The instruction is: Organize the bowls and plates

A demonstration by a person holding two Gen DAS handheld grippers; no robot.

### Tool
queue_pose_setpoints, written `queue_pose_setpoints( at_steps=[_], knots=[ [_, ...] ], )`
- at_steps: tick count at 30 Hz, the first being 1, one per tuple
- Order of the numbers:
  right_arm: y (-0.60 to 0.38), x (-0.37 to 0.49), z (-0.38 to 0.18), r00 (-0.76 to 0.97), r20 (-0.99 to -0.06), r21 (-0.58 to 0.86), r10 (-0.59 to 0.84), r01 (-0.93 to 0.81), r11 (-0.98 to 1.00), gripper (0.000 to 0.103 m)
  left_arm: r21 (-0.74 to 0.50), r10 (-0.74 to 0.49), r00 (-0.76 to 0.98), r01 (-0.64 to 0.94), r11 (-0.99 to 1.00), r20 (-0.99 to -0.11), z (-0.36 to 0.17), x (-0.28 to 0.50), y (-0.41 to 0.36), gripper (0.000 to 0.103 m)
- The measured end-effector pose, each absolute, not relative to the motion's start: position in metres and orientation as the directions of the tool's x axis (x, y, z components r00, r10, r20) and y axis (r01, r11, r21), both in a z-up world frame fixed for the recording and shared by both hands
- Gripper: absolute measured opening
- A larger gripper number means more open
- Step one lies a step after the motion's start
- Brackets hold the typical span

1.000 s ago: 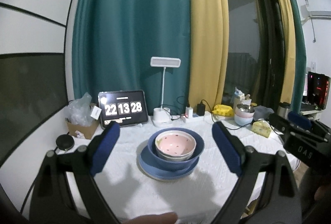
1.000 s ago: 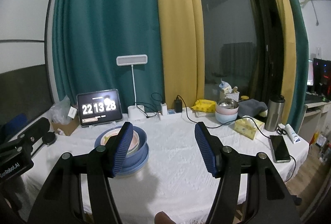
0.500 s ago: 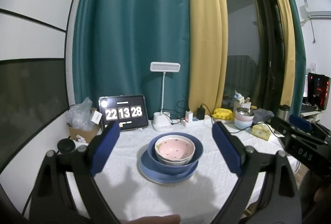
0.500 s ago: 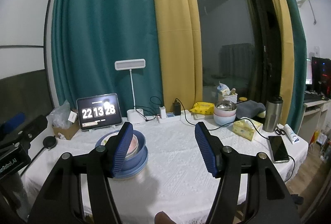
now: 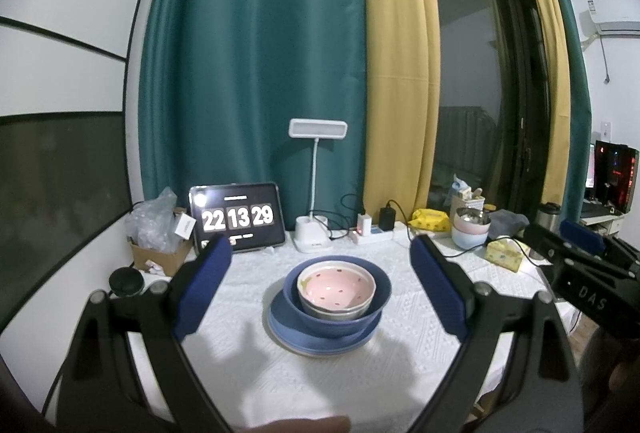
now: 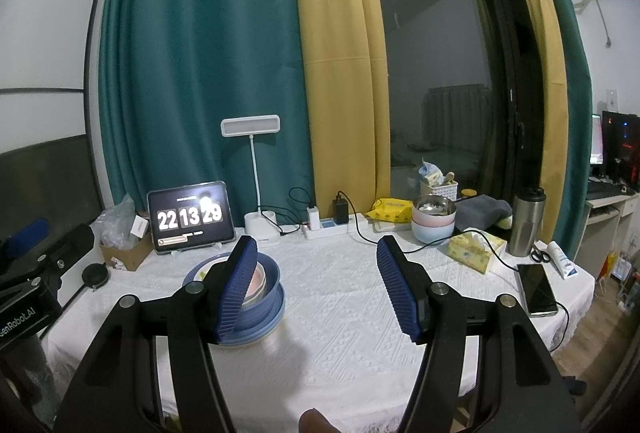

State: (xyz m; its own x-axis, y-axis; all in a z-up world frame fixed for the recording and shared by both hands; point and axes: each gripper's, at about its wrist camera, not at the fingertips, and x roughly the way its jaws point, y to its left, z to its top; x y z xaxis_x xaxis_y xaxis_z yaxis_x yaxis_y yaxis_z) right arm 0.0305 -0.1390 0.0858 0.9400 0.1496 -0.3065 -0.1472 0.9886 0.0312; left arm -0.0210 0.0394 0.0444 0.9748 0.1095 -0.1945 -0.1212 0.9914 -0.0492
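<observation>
From my left wrist, my left gripper (image 5: 320, 287) hangs released and empty, its blue pads spread wide either side of the stack. That stack sits near the middle of the white tablecloth (image 5: 280, 373): a pink bowl (image 5: 336, 287) nested in a blue bowl (image 5: 338, 307), which rests on a blue plate (image 5: 320, 341). Compared with a second ago the stack looks smaller and lower between my pads, so I have pulled back and lifted a little; nothing in the stack has shifted. The tablet clock (image 5: 238, 217) at the far left has ticked over to 22:13:29. At the right edge I see the body of my other tool.

From my right wrist, my right gripper (image 6: 316, 285) is likewise released and holds nothing, above bare cloth to the right of the stack. Its left pad partly hides the blue bowl. This view has also drawn back slightly. Far right, a second stack of bowls (image 6: 434, 223) stands beside the tissue box (image 6: 474, 253), untouched.

I judge the nesting finished: both claws are retreating from a settled pile.
</observation>
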Motion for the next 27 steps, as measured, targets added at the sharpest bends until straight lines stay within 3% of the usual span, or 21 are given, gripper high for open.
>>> queue_pose_setpoints(
  at_steps=[27],
  knots=[
    [-0.1401,0.0309,0.0856,0.940,-0.308,0.033,0.148,-0.145,0.989,0.066,-0.050,0.110,0.974,-0.122,0.991,-0.197,0.0435,-0.0193,0.0391,0.092]
  ],
)
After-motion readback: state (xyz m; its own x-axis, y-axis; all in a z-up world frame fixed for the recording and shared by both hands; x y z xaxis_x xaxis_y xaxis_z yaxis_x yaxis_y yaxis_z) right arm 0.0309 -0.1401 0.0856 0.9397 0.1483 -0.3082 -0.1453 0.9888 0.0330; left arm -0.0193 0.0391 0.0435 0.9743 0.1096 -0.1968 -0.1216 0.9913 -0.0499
